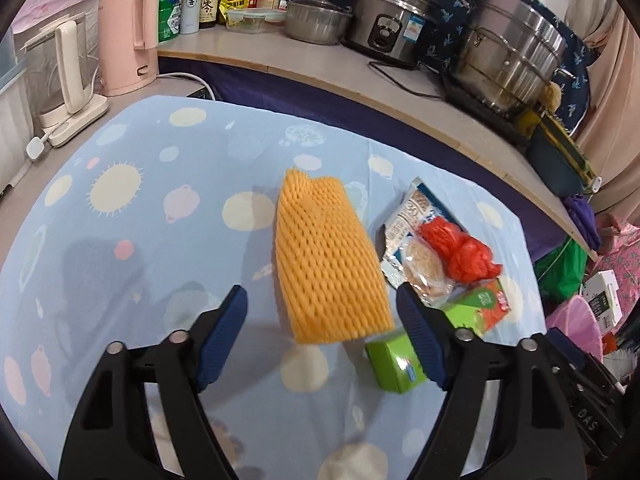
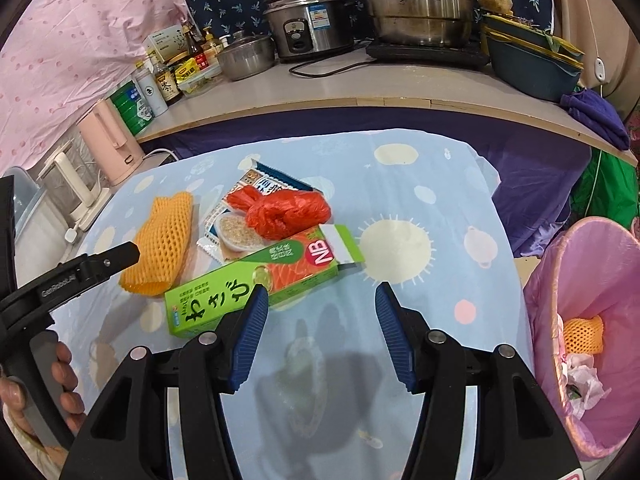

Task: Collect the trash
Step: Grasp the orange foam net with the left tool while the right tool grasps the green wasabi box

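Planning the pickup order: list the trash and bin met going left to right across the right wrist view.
Orange foam net → red plastic bag → pink trash bin.

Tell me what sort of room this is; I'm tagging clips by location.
Probably a home kitchen corner: a rice cooker, a steamer pot and sauce bottles line the counter behind the cloth-covered table.

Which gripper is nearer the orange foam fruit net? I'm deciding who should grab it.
Left. The left gripper is open right at the orange foam fruit net, which lies between its fingers. The right gripper is open farther off, beside the green wasabi box.
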The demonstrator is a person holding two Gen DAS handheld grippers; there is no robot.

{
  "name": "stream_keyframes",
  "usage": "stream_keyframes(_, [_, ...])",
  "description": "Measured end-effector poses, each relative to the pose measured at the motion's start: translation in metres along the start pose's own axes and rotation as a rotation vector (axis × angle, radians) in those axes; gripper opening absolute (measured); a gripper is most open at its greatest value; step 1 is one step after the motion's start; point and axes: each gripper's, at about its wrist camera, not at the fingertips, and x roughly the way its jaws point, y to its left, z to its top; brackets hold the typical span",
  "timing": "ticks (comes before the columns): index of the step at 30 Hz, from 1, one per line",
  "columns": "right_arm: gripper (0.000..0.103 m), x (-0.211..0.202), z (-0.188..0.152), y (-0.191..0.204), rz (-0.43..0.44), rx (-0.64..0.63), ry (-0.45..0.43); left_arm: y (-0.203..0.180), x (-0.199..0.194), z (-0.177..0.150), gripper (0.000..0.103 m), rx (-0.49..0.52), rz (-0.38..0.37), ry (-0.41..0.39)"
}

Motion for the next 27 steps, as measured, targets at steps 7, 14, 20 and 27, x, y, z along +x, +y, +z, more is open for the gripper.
stream_keyframes(7, [0.055,0.018,0.013,-0.005,-0.005,0.005,0.007,0.004,0.025,-0.003,0.012,0.013,-0.005,0.077])
stream_keyframes(14, [0.054,0.037,0.014,-0.022,0.062,0.097,0.053,0.012,0.021,-0.015,0.011,0.016,0.000,0.100])
stream_keyframes(20, [0.053,0.049,0.009,-0.024,0.160,0.128,0.080,0.013,0.022,-0.029,0.011,0.014,0.010,0.110])
stream_keyframes(27, [0.053,0.071,0.021,-0.039,0.305,0.239,0.092,0.012,0.023,-0.030,0.011,0.026,0.023,0.113])
